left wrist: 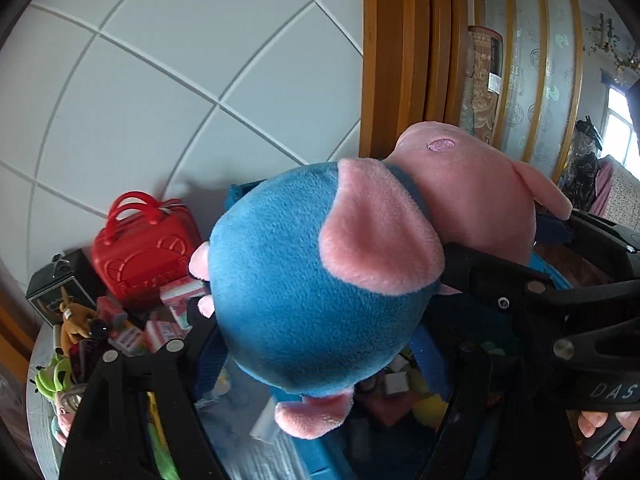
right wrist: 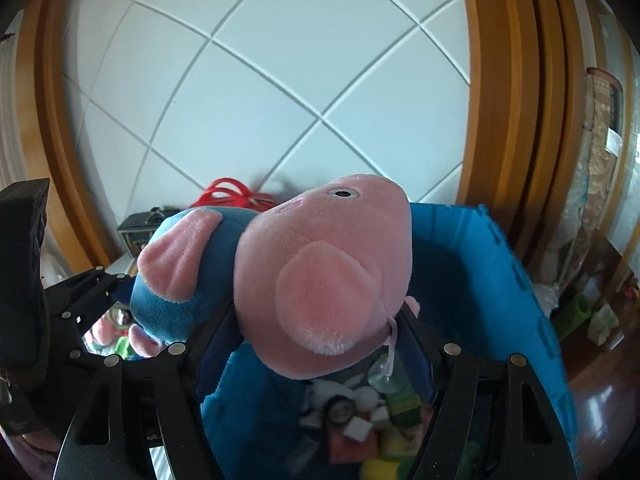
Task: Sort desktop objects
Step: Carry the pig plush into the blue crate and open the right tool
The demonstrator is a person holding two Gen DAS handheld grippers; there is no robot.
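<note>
With both tongs clamped on the plush pig (left wrist: 312, 280), left tongs (left wrist: 320, 308) on its blue body and right tongs (right wrist: 316, 320) on its pink head, we should lower it evenly into the blue bin (right wrist: 500, 264) at six o'clock beneath it.

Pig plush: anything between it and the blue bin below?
Nothing visible. The pig plush, clamped by the left gripper and right gripper, hangs over the blue bin, already holding small toys.

White letters "DAS" on the black right gripper (left wrist: 520, 280) body, other labels too blurred.
</note>
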